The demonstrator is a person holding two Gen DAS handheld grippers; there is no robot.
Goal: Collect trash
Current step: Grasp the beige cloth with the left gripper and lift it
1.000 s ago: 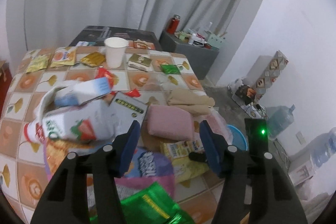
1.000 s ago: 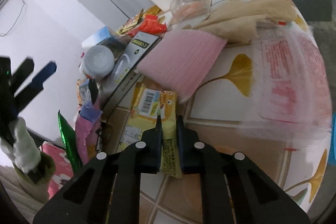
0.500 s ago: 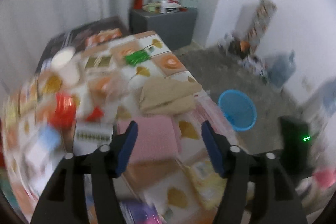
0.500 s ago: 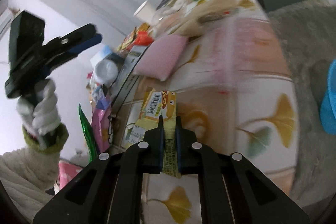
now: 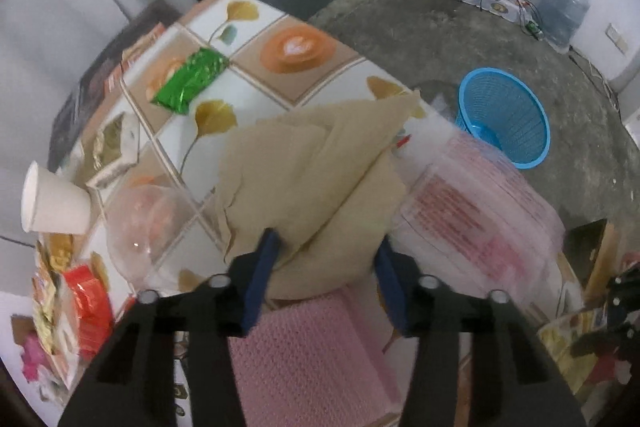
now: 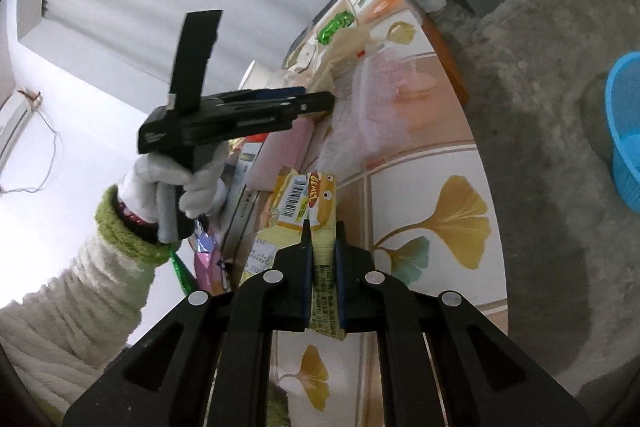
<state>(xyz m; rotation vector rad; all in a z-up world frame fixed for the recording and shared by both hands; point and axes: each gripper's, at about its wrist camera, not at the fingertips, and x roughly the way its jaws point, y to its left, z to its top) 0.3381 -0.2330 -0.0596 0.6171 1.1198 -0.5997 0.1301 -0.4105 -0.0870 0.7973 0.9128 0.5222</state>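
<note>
From the left wrist, the left gripper points steeply down over the bench, its fingers just narrowing and parted around the near edge of crumpled beige paper, beside a pink cloth. From the right wrist, the right gripper tilts gently down, fingers clamped on a yellow snack wrapper above the bench edge, while a white-gloved left hand holds the other gripper level; a blue basket stands on the floor.

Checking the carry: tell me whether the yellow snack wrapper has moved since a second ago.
Yes. The yellow snack wrapper, clamped in the right tool, was beside the pink cloth; it is now clear of it, nearer the table edge and blue basket.
</note>
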